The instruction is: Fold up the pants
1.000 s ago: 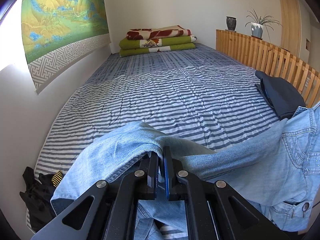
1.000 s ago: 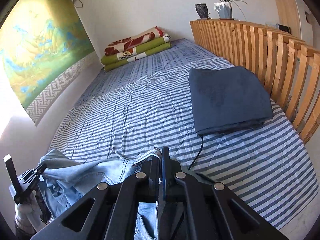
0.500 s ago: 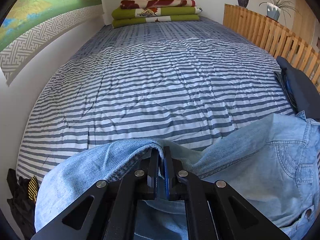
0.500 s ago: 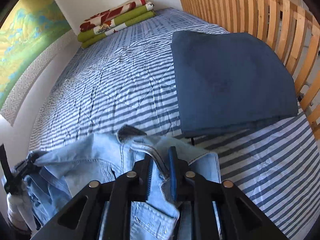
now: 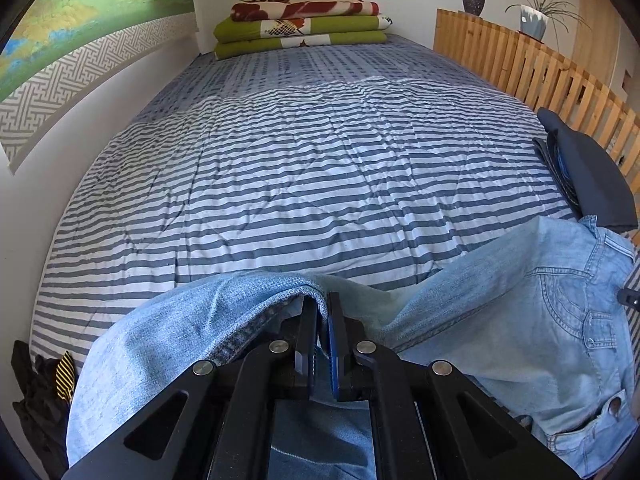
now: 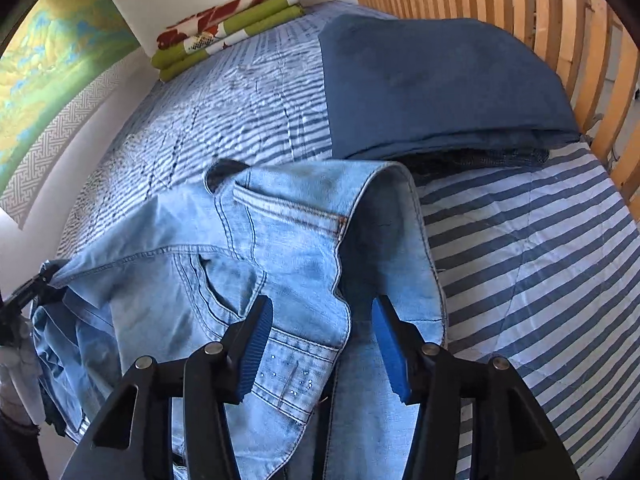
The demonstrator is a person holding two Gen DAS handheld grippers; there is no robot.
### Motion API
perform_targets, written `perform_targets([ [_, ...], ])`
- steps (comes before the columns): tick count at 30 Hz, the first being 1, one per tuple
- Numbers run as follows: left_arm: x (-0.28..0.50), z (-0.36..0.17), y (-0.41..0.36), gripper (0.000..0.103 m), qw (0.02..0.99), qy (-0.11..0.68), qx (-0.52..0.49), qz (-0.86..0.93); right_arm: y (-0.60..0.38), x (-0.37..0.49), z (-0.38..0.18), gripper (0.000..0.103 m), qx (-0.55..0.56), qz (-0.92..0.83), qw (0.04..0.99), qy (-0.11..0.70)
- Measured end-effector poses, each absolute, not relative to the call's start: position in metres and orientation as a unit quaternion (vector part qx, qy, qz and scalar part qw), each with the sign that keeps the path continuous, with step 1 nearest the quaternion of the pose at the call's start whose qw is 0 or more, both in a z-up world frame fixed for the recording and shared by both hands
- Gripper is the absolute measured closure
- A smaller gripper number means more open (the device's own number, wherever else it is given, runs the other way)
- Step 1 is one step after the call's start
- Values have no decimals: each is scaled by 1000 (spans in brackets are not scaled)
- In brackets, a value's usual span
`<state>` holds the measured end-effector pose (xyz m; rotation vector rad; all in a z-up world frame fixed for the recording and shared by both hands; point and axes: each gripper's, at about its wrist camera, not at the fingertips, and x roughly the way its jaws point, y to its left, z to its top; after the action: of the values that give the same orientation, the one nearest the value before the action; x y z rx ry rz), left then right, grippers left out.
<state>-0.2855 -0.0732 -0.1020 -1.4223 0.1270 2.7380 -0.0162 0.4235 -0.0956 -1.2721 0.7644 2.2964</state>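
Observation:
Light blue jeans (image 5: 500, 312) lie across the near end of a striped bed. In the left wrist view my left gripper (image 5: 323, 304) is shut on a fold of the denim leg hem, which drapes over both fingers. In the right wrist view the waistband and pocket end of the jeans (image 6: 288, 240) lies flat on the bed. Just above it my right gripper (image 6: 322, 312) has its jaws opening, and the blue pads (image 6: 256, 344) stand apart from the cloth between them. The left gripper (image 6: 24, 300) shows at the far left edge, holding the denim.
A folded dark blue cloth (image 6: 432, 80) lies beyond the jeans by the wooden slatted rail (image 6: 540, 20). Folded green and red blankets (image 5: 300, 24) are stacked at the head of the bed. Dark clothes (image 5: 44, 392) hang off the bed's near left corner. A wall runs along the left.
My right gripper has come down onto the bed and let go of the waistband, its jaws spreading. My left gripper has sunk lower, still shut on the leg hem.

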Motion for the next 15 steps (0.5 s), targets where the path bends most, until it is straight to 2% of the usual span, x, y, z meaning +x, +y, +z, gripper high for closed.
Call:
perform_targets([
  [4,-284,-101,-77,99,29,32,-462,886,418,-40,-118,55,-482,816,225,225],
  [5,-283,-100,-78,99,30,30,-462,886,418,-45,-123,63,-485,815,225,223],
  [6,-281,-99,-80,99,31,29,-460,887,417,-48,-125,78,-484,817,217,228],
  [7,-280,-96,-82,99,32,27,-457,888,416,-51,-125,100,-487,816,210,230],
  [11,-275,-75,-98,99,39,9,-442,896,401,-46,-84,101,-451,849,213,174],
  [15,-279,-53,-107,99,45,-4,-431,901,404,-37,-37,102,-415,870,206,168],
])
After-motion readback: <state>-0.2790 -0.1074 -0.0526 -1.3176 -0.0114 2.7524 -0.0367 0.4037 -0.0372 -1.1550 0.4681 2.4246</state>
